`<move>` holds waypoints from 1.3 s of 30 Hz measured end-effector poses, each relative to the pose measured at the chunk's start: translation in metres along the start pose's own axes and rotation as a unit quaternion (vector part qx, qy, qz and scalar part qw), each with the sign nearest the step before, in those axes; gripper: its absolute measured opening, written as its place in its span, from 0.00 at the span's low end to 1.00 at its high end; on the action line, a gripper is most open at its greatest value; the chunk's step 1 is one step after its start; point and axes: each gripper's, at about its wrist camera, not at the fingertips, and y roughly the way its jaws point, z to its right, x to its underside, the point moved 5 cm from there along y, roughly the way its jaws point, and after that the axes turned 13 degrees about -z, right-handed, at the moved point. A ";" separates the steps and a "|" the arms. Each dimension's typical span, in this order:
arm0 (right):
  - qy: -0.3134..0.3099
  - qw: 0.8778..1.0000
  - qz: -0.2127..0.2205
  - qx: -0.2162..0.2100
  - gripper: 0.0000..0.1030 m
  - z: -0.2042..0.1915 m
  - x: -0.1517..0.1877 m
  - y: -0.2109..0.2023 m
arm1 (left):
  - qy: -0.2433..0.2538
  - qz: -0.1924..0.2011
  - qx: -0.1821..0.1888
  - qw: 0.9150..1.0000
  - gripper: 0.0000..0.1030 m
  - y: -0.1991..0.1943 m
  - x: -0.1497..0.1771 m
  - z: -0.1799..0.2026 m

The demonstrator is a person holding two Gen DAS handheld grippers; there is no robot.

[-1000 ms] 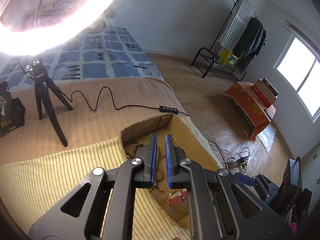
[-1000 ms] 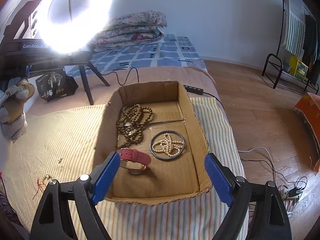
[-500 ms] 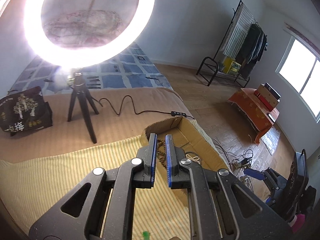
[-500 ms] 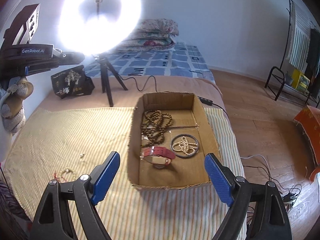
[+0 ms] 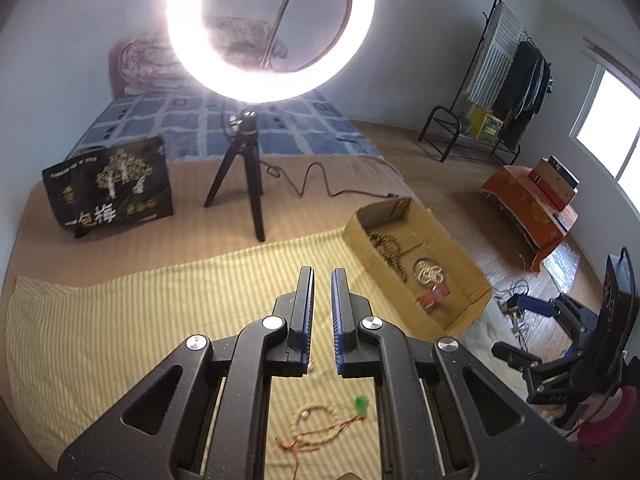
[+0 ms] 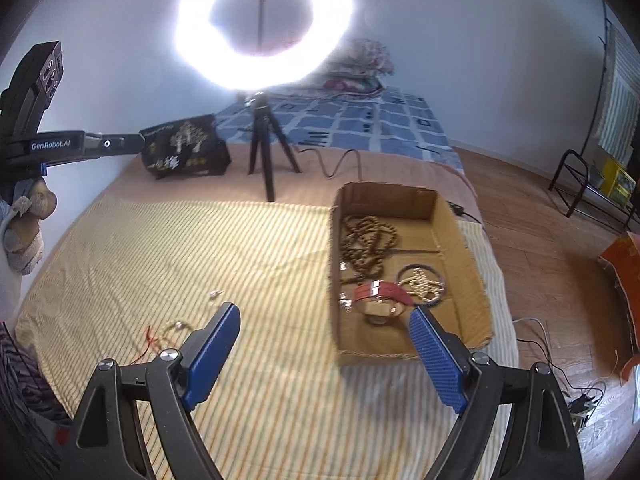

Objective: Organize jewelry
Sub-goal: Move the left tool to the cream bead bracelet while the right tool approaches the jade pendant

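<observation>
A cardboard box [image 6: 464,264] [image 5: 460,252] sits on the striped cloth and holds a brown bead necklace [image 6: 366,240], a red strap watch [image 6: 380,292] and a dark ring with pale beads [image 6: 420,282]. A pale bead bracelet with red cord [image 5: 316,428] [image 6: 168,330] and a green bead [image 5: 361,403] lie on the cloth below my left gripper [image 5: 322,276], whose jaws stand nearly together with nothing between them. A small earring [image 6: 216,293] lies nearby. My right gripper [image 6: 324,316] is open and empty, above the cloth left of the box.
A lit ring light on a tripod [image 5: 248,168] [image 6: 264,148] stands behind the cloth, its cable [image 5: 320,184] trailing right. A black bag [image 5: 110,188] stands at the left. The bed edge drops to wooden floor [image 6: 560,264] on the right.
Both grippers have pulled back and to the left from the box. The left one now hovers over the bracelet on the cloth. The right one stays open, the left nearly shut.
</observation>
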 end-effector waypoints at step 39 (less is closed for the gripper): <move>-0.195 0.968 -0.134 -0.085 0.60 -0.110 0.054 0.117 | -0.039 -0.221 0.042 0.974 0.06 0.120 0.140 -0.029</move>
